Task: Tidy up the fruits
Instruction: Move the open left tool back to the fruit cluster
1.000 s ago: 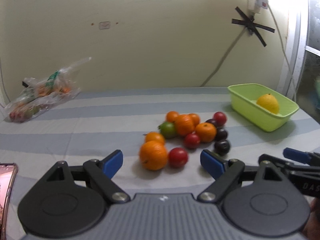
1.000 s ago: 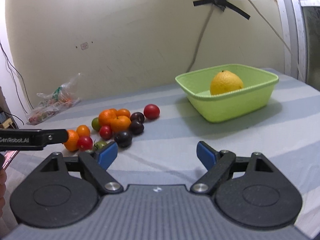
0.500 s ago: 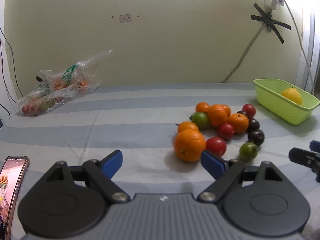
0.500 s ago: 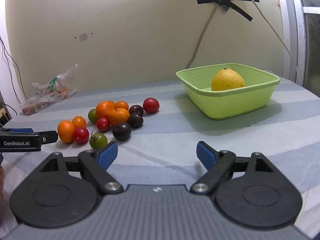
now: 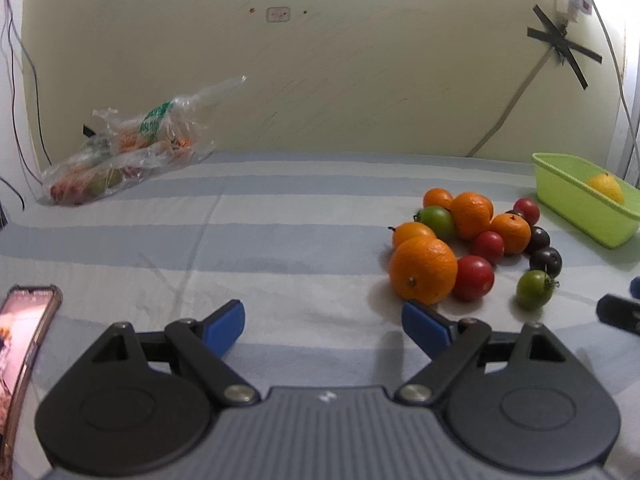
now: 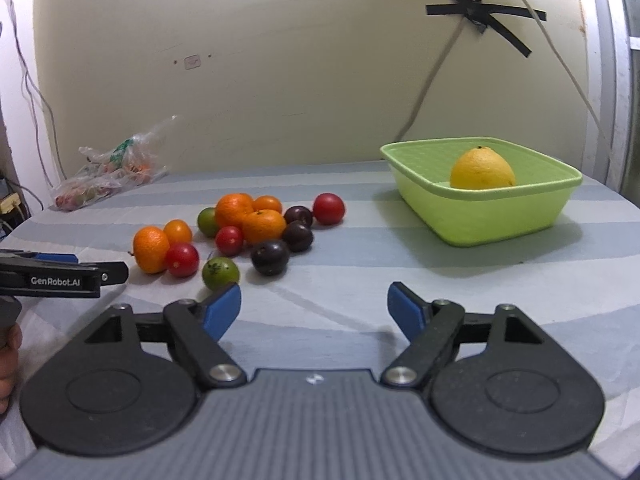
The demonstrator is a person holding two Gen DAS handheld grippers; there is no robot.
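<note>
A pile of loose fruit lies on the striped cloth: a big orange (image 5: pixel 424 271), a red tomato (image 5: pixel 473 278), a green tomato (image 5: pixel 534 290), dark plums (image 6: pixel 270 257) and small oranges (image 6: pixel 264 226). A green basket (image 6: pixel 500 216) at the right holds one yellow orange (image 6: pixel 482 170). My left gripper (image 5: pixel 323 325) is open and empty, with the pile ahead to its right. My right gripper (image 6: pixel 315 307) is open and empty, with the green tomato (image 6: pixel 220 273) just beyond its left finger. The left gripper also shows at the left edge of the right wrist view (image 6: pixel 60 276).
A plastic bag of produce (image 5: pixel 128 156) lies at the back left by the wall. A phone (image 5: pixel 20 336) lies at the left edge. A taped cable (image 6: pixel 432 76) runs down the wall behind the basket.
My left gripper has swung to the left, so the fruit pile now sits to its right. My right gripper has drawn back slightly. Both stay open and empty.
</note>
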